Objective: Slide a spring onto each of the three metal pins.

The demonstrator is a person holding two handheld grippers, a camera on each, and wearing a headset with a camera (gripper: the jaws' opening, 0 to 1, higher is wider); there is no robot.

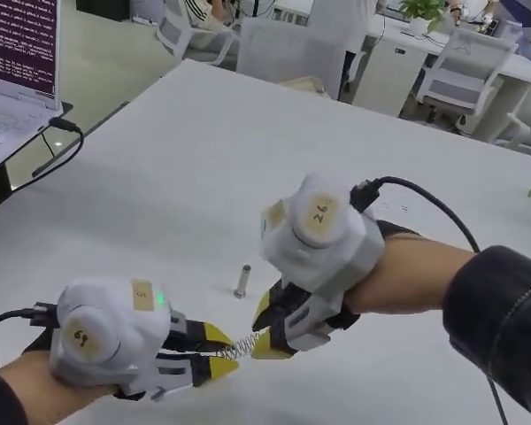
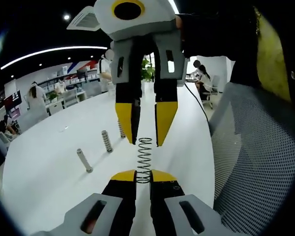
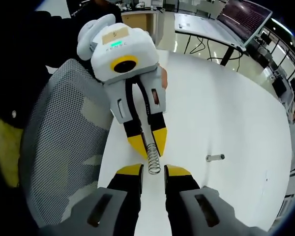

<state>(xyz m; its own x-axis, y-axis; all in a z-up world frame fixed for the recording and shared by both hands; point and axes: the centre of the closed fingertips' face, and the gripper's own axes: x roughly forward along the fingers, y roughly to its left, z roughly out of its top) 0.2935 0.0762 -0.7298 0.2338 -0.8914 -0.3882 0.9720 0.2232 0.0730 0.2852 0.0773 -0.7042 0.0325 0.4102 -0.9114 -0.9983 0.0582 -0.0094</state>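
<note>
1. The left tongs are pinched shut on one end of a spring and hold it over the white table
2. The spring runs from those tips straight toward the right tongs, which face the left ones tip to tip
3. The right tongs stand at a narrow gap with the spring's free end between their yellow tips. In the right gripper view a little space shows on either side of the coil, so they are not clamped on it
4. A bare pin stands upright on the table just beyond the spring, apart from both tongs
5. In the left gripper view a second pin stands further along the table with a coil around it. A third pin, partly behind a jaw of the right tongs, seems to carry a coil as well
6. An open laptop shows at the far left, well apart from the work
7. A mesh chair shows beside the table's edge in the right gripper view
</note>
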